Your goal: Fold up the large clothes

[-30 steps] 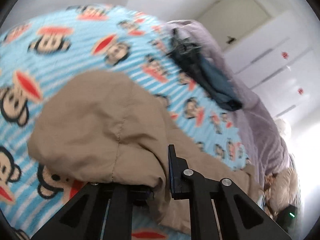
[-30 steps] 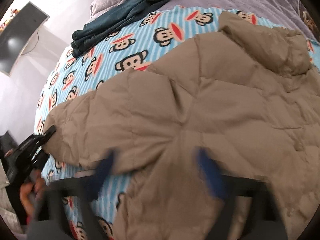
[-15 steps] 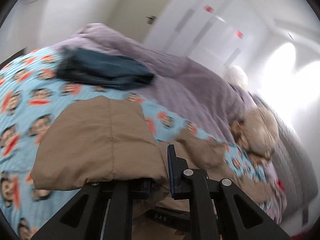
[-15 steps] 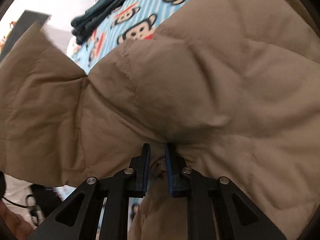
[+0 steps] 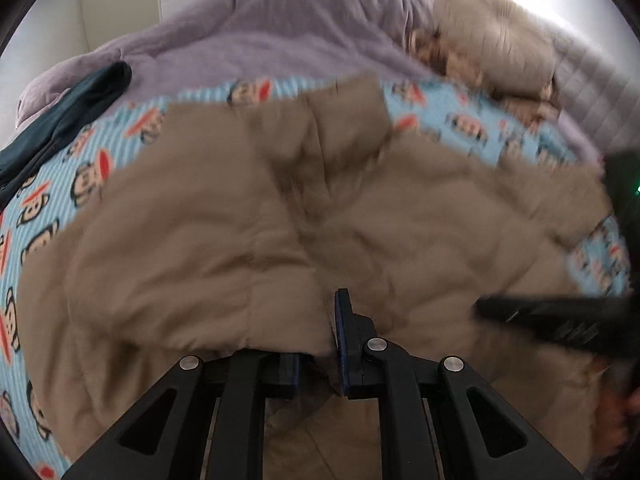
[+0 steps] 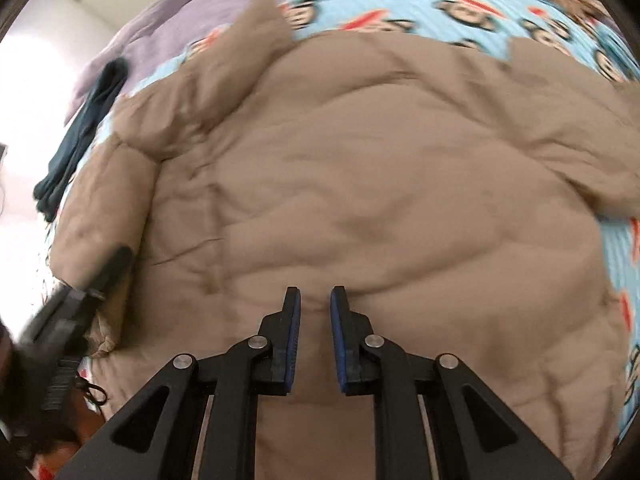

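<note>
A tan puffer jacket (image 5: 248, 216) (image 6: 380, 184) lies spread on a blue monkey-print blanket (image 5: 80, 184). My left gripper (image 5: 320, 320) is shut on a thick fold of the jacket. That fold drapes over and hides its left finger. In the right wrist view the left gripper (image 6: 112, 264) shows as a blur at the jacket's left edge. My right gripper (image 6: 316, 300) holds a narrow gap with a ridge of jacket fabric pinched between its blue pads. It appears blurred at the right in the left wrist view (image 5: 492, 310).
Folded dark jeans (image 5: 60, 128) (image 6: 80, 140) lie at the blanket's left edge. A purple duvet (image 5: 280, 32) covers the bed beyond, with a tan plush toy (image 5: 492, 40) at the far right. A person's hand (image 5: 616, 420) holds the right gripper.
The left gripper swung the held jacket part across, over the jacket's body, and rolled. The right gripper went from open to pinched on the jacket, then moved with it.
</note>
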The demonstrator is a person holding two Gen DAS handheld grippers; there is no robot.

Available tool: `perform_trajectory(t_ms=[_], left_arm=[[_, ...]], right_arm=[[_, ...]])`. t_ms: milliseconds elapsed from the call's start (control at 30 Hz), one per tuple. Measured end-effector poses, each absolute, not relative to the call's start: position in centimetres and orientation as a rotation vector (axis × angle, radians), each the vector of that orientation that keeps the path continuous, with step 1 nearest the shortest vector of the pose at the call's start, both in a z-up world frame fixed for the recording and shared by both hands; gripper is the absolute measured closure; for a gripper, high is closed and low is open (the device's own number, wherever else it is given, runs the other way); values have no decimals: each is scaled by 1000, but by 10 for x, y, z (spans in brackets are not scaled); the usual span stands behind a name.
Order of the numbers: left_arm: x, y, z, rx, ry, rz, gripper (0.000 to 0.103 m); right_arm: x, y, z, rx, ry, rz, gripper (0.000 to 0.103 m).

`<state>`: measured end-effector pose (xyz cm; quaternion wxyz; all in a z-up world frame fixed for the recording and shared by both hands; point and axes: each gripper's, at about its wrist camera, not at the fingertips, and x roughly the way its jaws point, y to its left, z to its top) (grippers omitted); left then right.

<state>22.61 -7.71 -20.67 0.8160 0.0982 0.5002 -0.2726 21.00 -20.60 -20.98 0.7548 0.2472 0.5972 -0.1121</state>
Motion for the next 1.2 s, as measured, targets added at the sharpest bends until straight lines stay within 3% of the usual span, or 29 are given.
perform_trajectory(t_ms=[67, 100, 133, 167, 267, 300, 333, 400, 433, 633, 833, 867, 900, 933, 967, 1100, 1200], left_arm=[[216, -72, -209, 213, 1075, -576, 83], [213, -68, -206, 214, 1076, -571, 53], [209, -65, -203, 215, 1070, -565, 14], [204, -58, -194, 212, 1034, -543, 5], [197, -32, -179, 196, 994, -520, 4], [196, -20, -172, 172, 988, -508, 4], [197, -5, -164, 144, 971, -480, 4], [204, 27, -157, 103, 938, -382, 4], [213, 43, -155, 85, 928, -310, 4], [257, 121, -187, -66, 1040, -46, 4], [266, 110, -219, 60, 1062, -3, 4], [262, 113, -220, 57, 1060, -4, 4], [263, 112, -221, 45, 1065, -6, 4], [262, 116, -223, 34, 1068, -8, 4], [263, 117, -221, 17, 1074, -12, 4], [267, 134, -203, -15, 1033, -32, 4], [287, 160, -204, -141, 1080, -78, 4]], right_arm=[[214, -211, -210, 549, 1300, -239, 86], [220, -207, -211, 543, 1300, -229, 86], [224, -200, -211, 526, 1303, -225, 85], [229, -197, -212, 505, 1306, -221, 85], [231, -204, -206, 470, 1306, -203, 78], [229, -201, -202, 456, 1301, -197, 66], [224, -203, -197, 440, 1293, -187, 48], [231, -188, -183, 393, 1252, -158, 26], [236, -175, -173, 350, 1212, -132, 20], [253, -69, -147, -44, 1083, 84, 18], [276, -9, -173, -368, 1025, 14, 18], [274, -14, -174, -364, 1023, -4, 19], [281, -22, -174, -335, 1024, -22, 31], [287, -39, -171, -264, 1024, -44, 76], [290, -59, -169, -171, 1039, -58, 101], [287, -138, -175, 211, 1088, -107, 100], [279, -176, -186, 343, 1135, -118, 100]])
